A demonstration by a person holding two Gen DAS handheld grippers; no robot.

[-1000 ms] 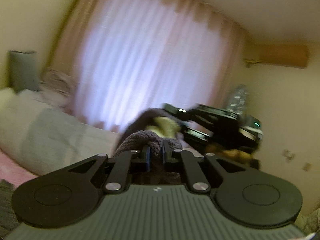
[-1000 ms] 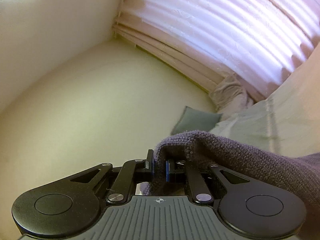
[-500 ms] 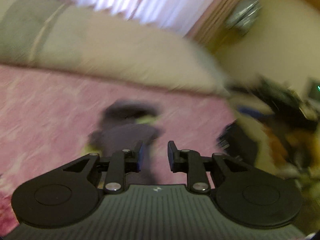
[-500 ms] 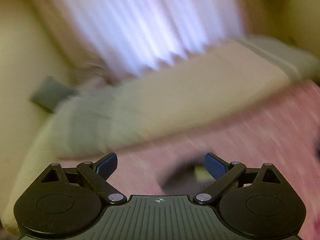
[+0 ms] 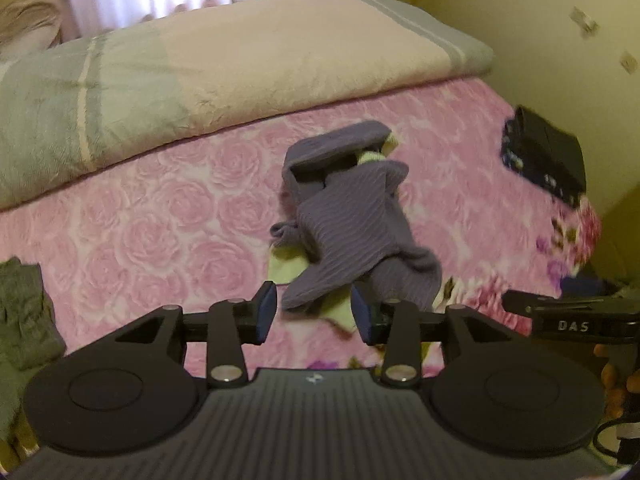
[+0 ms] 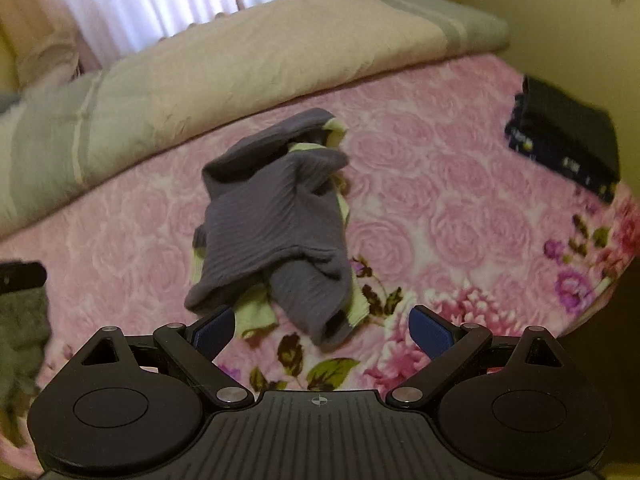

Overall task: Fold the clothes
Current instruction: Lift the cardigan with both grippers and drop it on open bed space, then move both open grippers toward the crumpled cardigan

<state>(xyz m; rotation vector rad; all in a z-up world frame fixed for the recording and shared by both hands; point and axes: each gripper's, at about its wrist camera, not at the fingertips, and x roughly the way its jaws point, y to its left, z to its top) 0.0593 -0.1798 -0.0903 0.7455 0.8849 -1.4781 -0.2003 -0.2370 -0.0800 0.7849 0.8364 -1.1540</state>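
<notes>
Crumpled purple sweater point(image 5: 352, 216) on pink blanket point(image 5: 160, 216), just beyond left gripper point(image 5: 316, 312), jaws opening, empty. Ahead of right gripper point(image 6: 320, 330), spread wide, empty.

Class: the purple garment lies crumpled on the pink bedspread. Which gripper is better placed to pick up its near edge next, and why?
Probably the left gripper: its opening jaws already frame the purple garment's near hem. The right gripper is wide open, the cloth slightly farther ahead.
</notes>
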